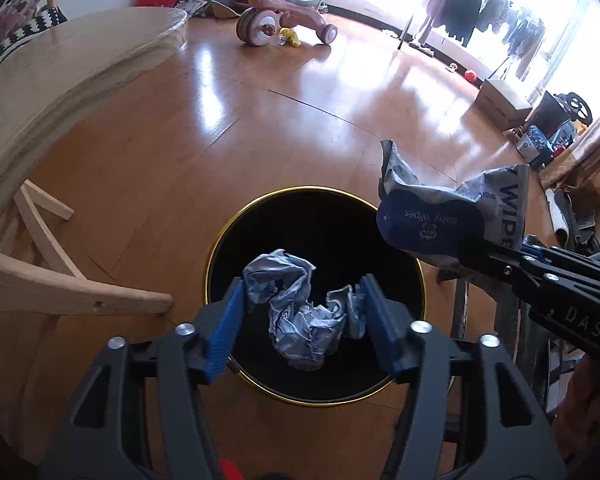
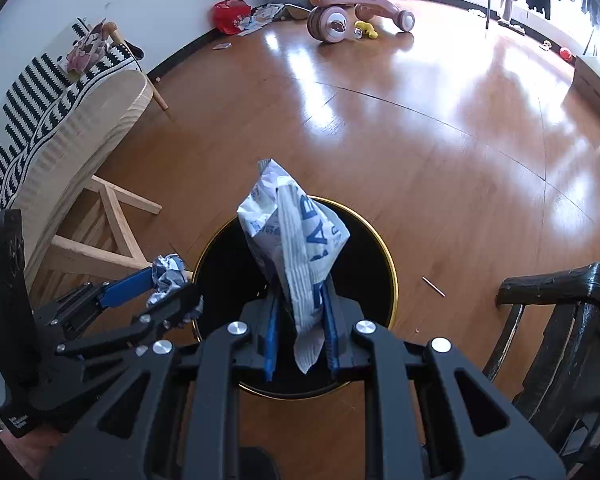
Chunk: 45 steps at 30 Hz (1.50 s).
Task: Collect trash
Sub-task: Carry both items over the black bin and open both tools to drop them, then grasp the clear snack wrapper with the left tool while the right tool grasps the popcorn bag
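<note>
- Black bin (image 1: 316,216) with a gold rim sits on the shiny wood floor (image 1: 300,112), right below both grippers.
- Left gripper (image 1: 306,316): jaws spread, crumpled wrapper (image 1: 300,320) loose between the blue pads, over the bin mouth.
- Right gripper (image 2: 300,320): jaws pressed tight, pinching a baby wipes pack (image 2: 296,240) that sticks up over the bin.
- Pink trike (image 1: 284,16) way back.

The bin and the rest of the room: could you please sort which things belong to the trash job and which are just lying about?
Job: bin, crumpled wrapper, wipes pack, left gripper, right gripper.
Lying about: tricycle, yellow toy, red bag, stool.
</note>
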Tool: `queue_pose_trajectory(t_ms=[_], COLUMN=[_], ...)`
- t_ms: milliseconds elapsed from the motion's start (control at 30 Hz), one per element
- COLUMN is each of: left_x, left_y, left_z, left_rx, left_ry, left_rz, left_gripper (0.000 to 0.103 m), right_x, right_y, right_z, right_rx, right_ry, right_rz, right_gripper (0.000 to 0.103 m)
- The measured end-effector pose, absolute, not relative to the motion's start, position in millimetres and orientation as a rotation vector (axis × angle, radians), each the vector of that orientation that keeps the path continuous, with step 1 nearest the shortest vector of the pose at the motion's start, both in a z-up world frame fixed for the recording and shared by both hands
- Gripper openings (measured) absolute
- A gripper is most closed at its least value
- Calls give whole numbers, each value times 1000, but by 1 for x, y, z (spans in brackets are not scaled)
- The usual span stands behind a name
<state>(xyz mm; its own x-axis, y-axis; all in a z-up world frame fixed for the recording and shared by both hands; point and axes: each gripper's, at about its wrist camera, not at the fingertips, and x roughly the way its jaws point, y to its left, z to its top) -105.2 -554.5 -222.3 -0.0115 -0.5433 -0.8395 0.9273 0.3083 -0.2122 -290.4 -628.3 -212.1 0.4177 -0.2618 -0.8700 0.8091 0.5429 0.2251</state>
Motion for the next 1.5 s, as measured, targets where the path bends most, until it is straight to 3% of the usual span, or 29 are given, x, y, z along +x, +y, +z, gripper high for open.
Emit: queue_pose_trajectory(t_ms=[167,233,433,500,533,600,800,1000,1167,1500], left_x=[-105,-106,-105,-104,-103,-103,-92,-42,11,60], left_y=[-553,-553,-548,-545,-542,-535,-498,-416,-303,-79], left_z=[-222,-220,-215,-210,-207,-200,-163,-111,-76,-49], left_rx=[468,467,477,472,463,457,456,336,260,142], left_ry=[1035,1026,1016,1018,1017,1010,958,934,870,784], left_rz=[-1232,-1225,-1213,-1211,-1213,-1208,-1159,-1000,-748,-306], left_gripper=[70,81,85,85,87,89,91,91,91,93], right_x=[-288,-286,-283,-283,-284,-285,-273,-225,-155,-22], right_y=[-631,-633,-638,-639,-638,-635,-623,-584,-522,-366], right_z=[-215,-217,-219,-218,-217,-211,-187,-152,-122,-78], right_rx=[726,736,742,754,755,744,714,670,602,441], right_ry=[900,901,906,902,896,872,846,806,804,819], right_rz=[-749,-743,-738,-735,-737,-741,-704,-593,-413,-81], right_gripper=[19,19,20,33,53,71,76,80,81,84])
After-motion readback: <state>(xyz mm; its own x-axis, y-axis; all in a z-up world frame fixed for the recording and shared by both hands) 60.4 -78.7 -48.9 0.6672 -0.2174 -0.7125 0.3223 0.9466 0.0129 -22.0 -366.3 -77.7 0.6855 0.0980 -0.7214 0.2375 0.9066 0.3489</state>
